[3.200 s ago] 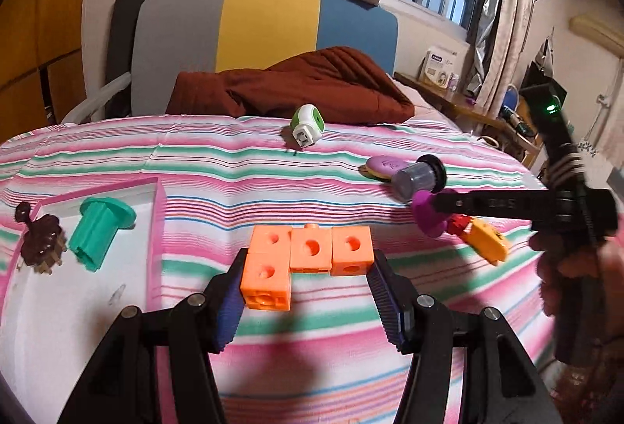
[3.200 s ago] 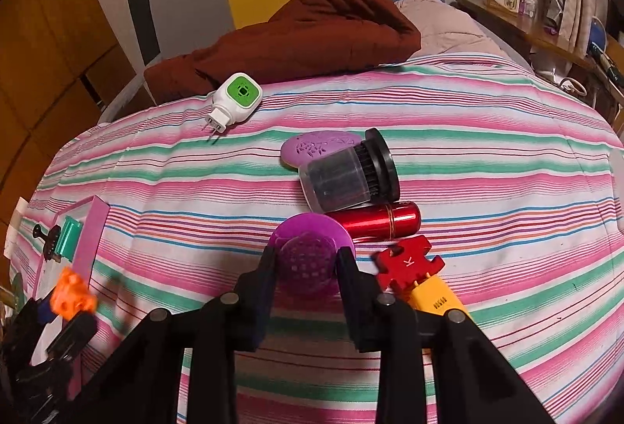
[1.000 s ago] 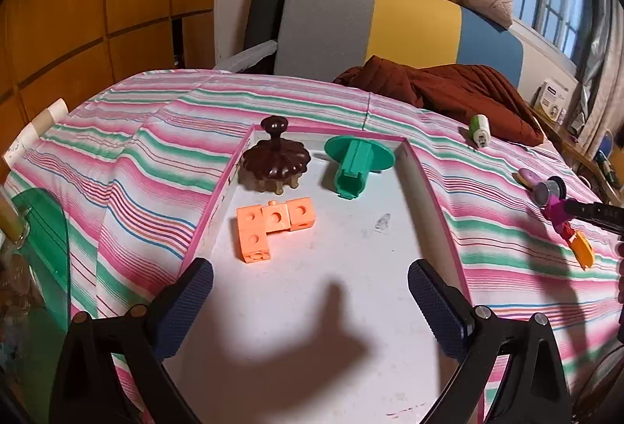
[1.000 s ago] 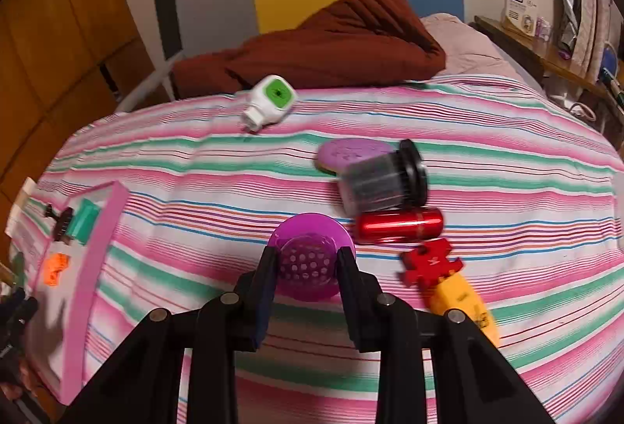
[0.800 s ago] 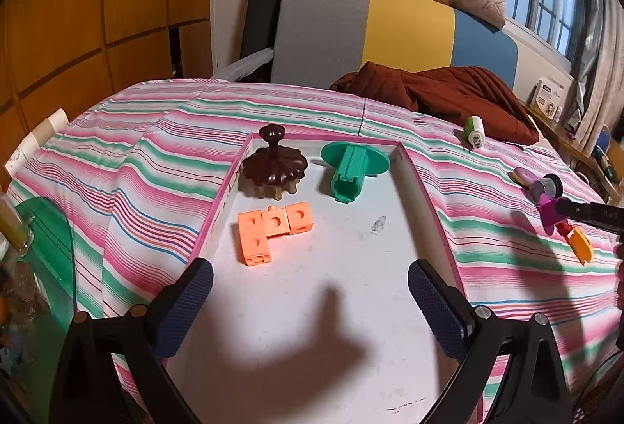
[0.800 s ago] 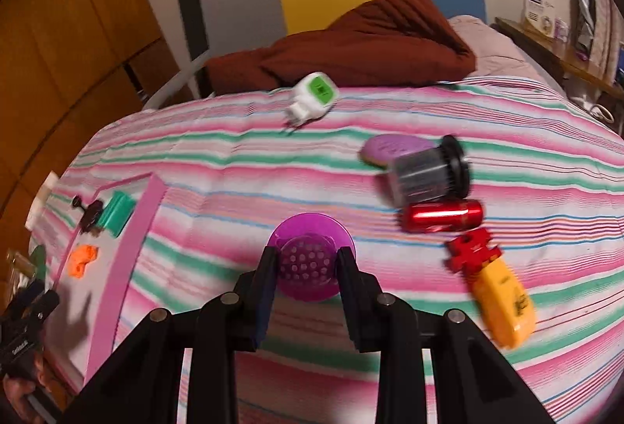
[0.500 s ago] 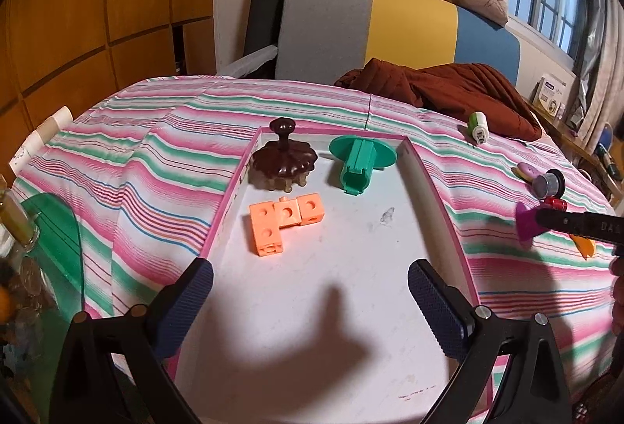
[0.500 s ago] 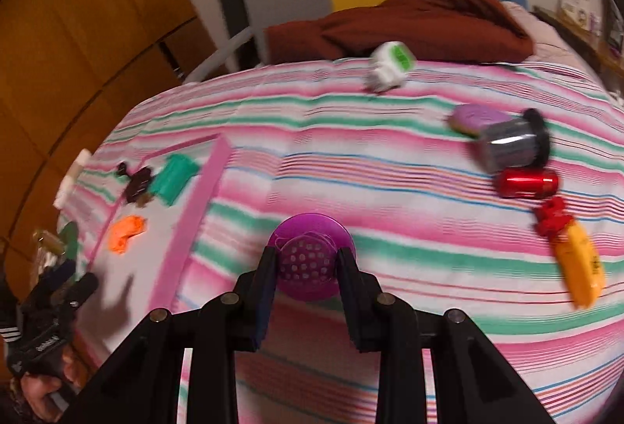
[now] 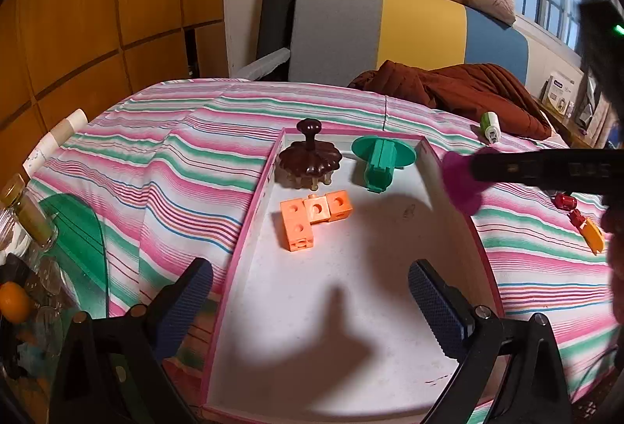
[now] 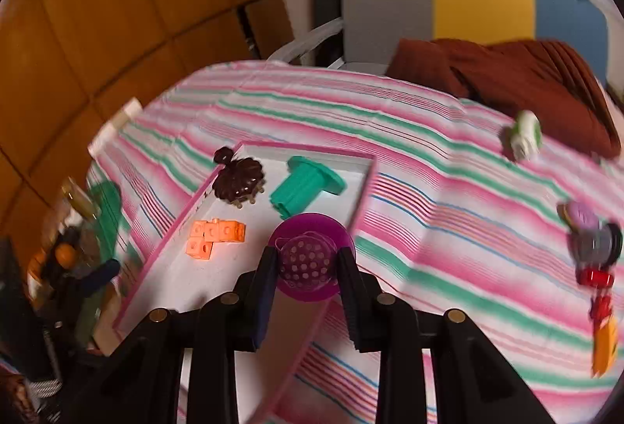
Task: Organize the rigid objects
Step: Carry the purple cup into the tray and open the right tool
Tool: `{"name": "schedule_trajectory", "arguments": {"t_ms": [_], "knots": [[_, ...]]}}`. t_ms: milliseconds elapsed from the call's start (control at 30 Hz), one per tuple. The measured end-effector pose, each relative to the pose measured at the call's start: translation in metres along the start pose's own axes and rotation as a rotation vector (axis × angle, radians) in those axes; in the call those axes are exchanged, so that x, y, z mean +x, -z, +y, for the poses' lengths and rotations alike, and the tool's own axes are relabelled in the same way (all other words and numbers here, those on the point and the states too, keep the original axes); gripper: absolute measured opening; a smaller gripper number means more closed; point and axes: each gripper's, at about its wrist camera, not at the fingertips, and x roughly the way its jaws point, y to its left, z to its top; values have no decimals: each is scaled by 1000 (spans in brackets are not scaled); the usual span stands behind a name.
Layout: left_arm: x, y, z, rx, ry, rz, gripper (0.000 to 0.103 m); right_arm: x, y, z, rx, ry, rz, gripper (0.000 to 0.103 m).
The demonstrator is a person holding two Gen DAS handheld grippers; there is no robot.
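Left wrist: pink-rimmed tray (image 9: 249, 229) on striped bedspread (image 9: 175, 166).

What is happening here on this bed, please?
A person is sorting small hard objects into a pink-rimmed tray on the striped bedcover. The right tool holds a purple strainer-like disc at the tray's right edge, not yet set down. The left tool is open and empty above the tray's near end. Already in the tray are orange blocks, a brown flower-shaped piece and a green flanged piece. More objects wait on the bedcover, such as a red cylinder.
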Motion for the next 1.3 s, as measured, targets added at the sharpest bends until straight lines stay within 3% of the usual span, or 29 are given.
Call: {"name": "schedule_trajectory", "arguments": {"t_ms": [233,433,600,867,1300], "knots": [[-2,1,5,-3,-8,2,101,41,-18,31,-131,77,80,30],[-1,1,10,-12,-11,8,101,71,-26,36,-230,233,138,30],[0,2,13,-23,-14,13,101,75,-38,19,-147,262,82,32],[1,4,13,-43,1,17,101,19,-37,-7,-5,232,-92,35],[-12,5,4,-83,84,-21,103,-4,10,-40,131,204,-53,35]]}}
